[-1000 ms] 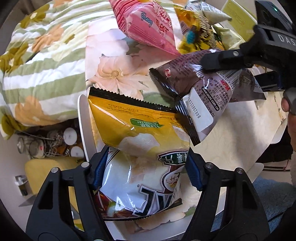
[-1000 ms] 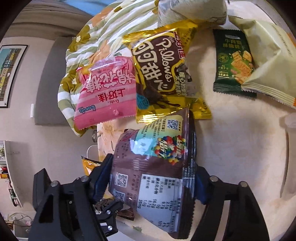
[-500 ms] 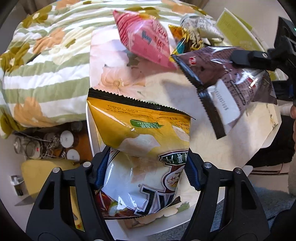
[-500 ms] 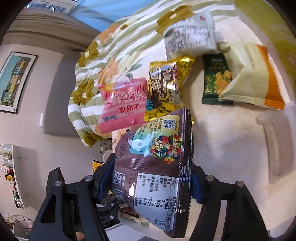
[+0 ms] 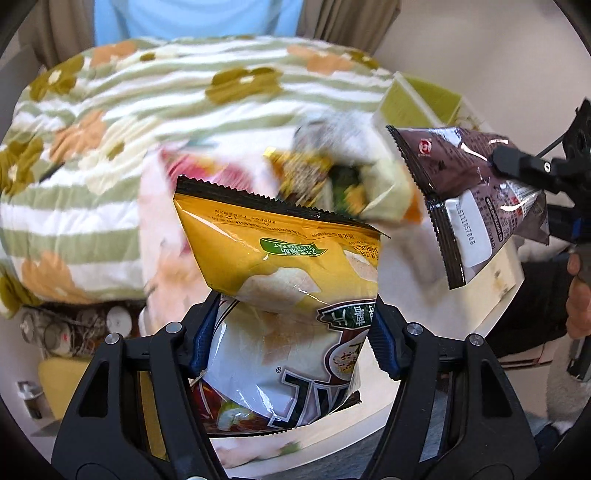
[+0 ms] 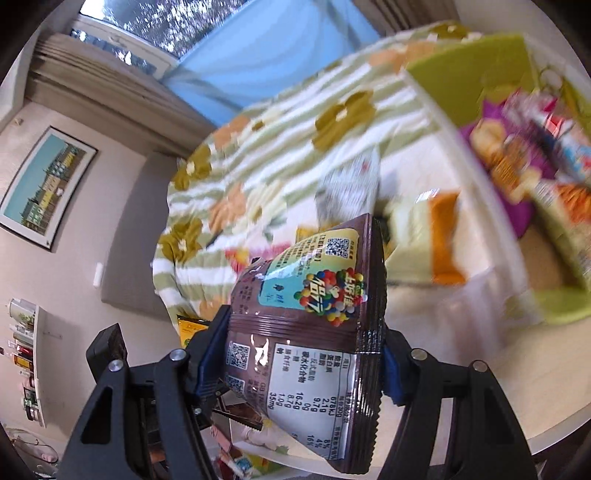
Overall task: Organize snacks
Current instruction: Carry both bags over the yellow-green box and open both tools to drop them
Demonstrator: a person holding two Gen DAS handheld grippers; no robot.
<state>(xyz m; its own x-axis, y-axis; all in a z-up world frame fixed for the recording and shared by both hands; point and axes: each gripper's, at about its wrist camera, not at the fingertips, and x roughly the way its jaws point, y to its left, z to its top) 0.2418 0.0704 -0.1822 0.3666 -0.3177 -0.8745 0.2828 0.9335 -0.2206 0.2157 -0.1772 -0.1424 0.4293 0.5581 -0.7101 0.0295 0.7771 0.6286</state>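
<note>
The brown candy bag (image 6: 306, 354) carries a nutrition table reading 678kJ, 2.1g, 9.7g, 16.2g, 35mg, plus QR codes; its white sticker reads 5111857808. The yellow chip bag (image 5: 291, 291) shows upside-down, unreadable print.

A green-and-white striped quilt (image 5: 110, 155) with orange and olive flowers fills the left wrist view from nine to twelve o'clock. Above it, at twelve, hangs a blue curtain (image 5: 192, 18). In the right wrist view a framed picture of buildings (image 6: 46, 186) hangs on the wall at nine o'clock, a wall shelf of small bottles (image 6: 26, 354) sits at eight, and a window (image 6: 147, 26) shows at eleven.
</note>
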